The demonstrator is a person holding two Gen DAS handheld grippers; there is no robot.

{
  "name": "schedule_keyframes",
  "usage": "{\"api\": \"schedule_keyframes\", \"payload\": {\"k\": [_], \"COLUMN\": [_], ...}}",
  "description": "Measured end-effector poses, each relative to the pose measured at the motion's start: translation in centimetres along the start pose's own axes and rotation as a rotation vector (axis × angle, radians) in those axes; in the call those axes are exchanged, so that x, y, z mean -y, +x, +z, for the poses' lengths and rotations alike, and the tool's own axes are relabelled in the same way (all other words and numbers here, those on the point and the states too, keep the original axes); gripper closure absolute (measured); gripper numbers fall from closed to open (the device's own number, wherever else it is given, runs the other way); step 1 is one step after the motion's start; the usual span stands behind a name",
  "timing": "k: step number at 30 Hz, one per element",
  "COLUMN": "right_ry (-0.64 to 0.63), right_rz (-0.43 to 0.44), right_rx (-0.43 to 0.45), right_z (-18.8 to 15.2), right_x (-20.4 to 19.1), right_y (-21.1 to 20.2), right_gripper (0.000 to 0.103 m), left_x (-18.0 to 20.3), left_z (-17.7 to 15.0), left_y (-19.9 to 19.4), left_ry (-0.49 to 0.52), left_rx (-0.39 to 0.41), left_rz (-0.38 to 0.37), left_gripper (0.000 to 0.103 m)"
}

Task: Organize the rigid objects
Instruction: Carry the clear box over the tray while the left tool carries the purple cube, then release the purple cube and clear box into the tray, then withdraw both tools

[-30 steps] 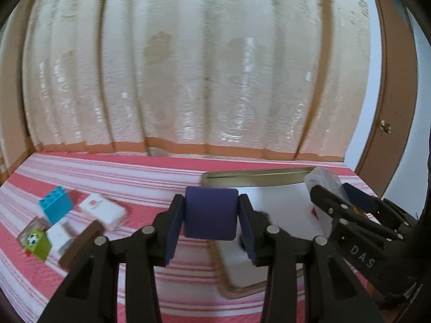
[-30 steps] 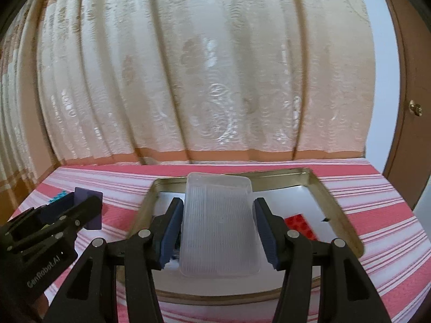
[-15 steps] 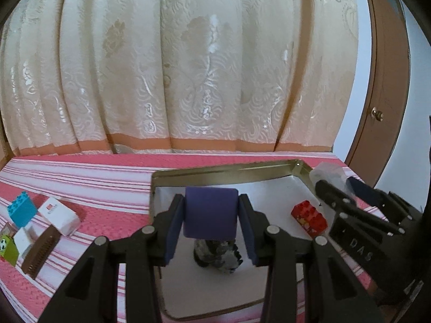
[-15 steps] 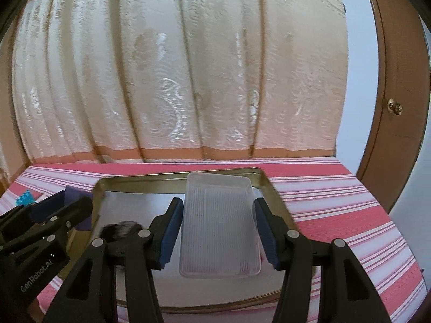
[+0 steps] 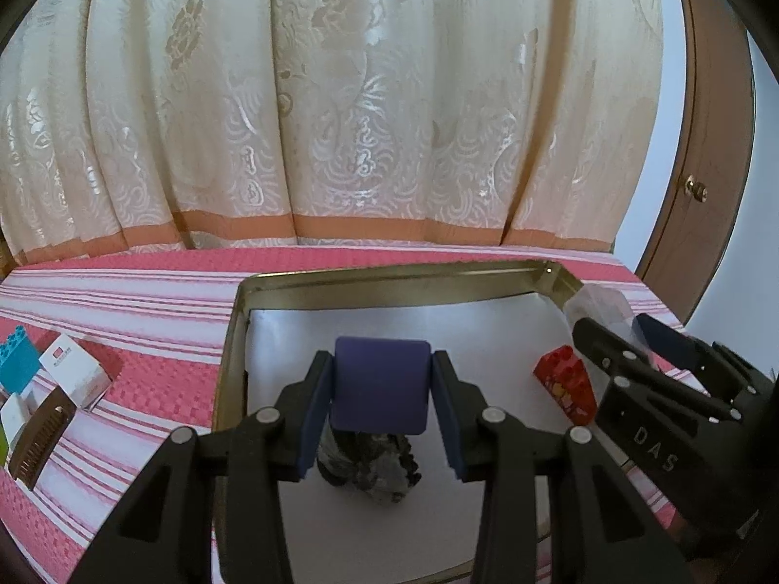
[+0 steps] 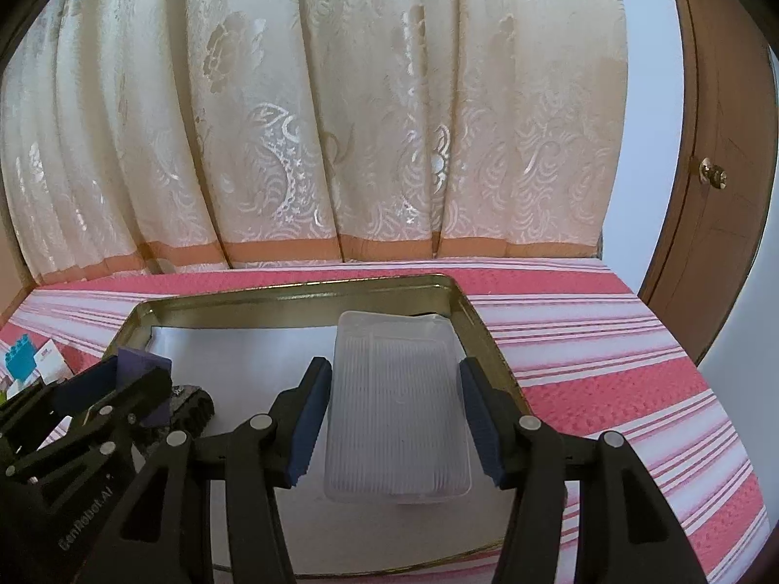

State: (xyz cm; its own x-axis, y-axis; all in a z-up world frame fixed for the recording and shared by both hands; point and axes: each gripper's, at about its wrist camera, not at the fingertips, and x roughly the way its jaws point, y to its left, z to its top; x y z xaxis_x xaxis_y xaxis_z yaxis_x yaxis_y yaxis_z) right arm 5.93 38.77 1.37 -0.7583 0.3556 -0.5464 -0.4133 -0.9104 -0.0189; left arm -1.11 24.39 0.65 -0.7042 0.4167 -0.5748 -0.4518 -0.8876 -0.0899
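My left gripper [image 5: 381, 389] is shut on a purple block [image 5: 380, 382], held over the gold-rimmed tray [image 5: 389, 276] with its white floor. A dark grey lumpy object [image 5: 375, 469] lies in the tray just below the block. At the tray's right side sits a red toy brick [image 5: 565, 384]. My right gripper [image 6: 397, 413] is shut on a clear ribbed plastic box [image 6: 397, 404], held over the right part of the tray [image 6: 292, 289]. The left gripper [image 6: 131, 379] with the purple block [image 6: 141, 362] shows at the left of the right wrist view.
On the red striped cloth left of the tray lie a blue brick [image 5: 17, 360], a white box [image 5: 75, 372], a brown comb-like piece [image 5: 41, 440] and other small items. A cream curtain [image 5: 341, 121] hangs behind. A wooden door [image 5: 701, 146] stands at the right.
Both grippers have moved to the right and lower over the tray, each keeping its load. The loose items on the cloth have slid toward the left edge of the left wrist view.
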Motion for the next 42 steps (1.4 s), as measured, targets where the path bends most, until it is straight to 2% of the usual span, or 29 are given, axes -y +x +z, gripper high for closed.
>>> {"api": "schedule_keyframes", "payload": {"k": [11, 28, 30, 32, 33, 34, 35, 37, 39, 42], "right_ry": [0.002, -0.018, -0.016, -0.008, 0.009, 0.024, 0.043, 0.107, 0.164, 0.165], "right_rz": [0.010, 0.016, 0.023, 0.015, 0.003, -0.012, -0.028, -0.019, 0.006, -0.002], "right_rx": [-0.041, -0.056, -0.049, -0.034, -0.010, 0.009, 0.030, 0.073, 0.095, 0.088], "right_z": [-0.5, -1.1, -1.1, -1.1, -1.0, -0.9, -0.7, -0.6, -0.6, -0.6], "right_x": [-0.6, -1.5, -1.6, -1.5, -1.2, -1.0, -0.6, 0.6, 1.5, 1.5], "right_y": [1.3, 2.2, 2.0, 1.7, 1.3, 1.0, 0.6, 0.0, -0.4, -0.1], "right_gripper": [0.046, 0.046, 0.046, 0.041, 0.039, 0.032, 0.021, 0.011, 0.011, 0.011], "left_x": [0.5, 0.1, 0.0, -0.1, -0.1, -0.1, 0.0, 0.4, 1.1, 1.3], "left_z": [-0.7, -0.7, -0.7, -0.7, -0.7, -0.7, -0.7, -0.8, -1.0, -1.0], "left_y": [1.1, 1.7, 1.8, 1.9, 1.8, 1.5, 1.3, 0.4, -0.2, -0.2], "left_ry": [0.037, 0.030, 0.026, 0.019, 0.018, 0.018, 0.020, 0.042, 0.081, 0.103], "left_rx": [-0.009, -0.032, -0.036, -0.040, -0.032, -0.018, -0.006, 0.038, 0.073, 0.069], "left_rz": [0.058, 0.086, 0.099, 0.125, 0.133, 0.139, 0.144, 0.130, 0.125, 0.129], "left_gripper": [0.063, 0.064, 0.060, 0.039, 0.036, 0.028, 0.016, 0.000, 0.000, 0.000]}}
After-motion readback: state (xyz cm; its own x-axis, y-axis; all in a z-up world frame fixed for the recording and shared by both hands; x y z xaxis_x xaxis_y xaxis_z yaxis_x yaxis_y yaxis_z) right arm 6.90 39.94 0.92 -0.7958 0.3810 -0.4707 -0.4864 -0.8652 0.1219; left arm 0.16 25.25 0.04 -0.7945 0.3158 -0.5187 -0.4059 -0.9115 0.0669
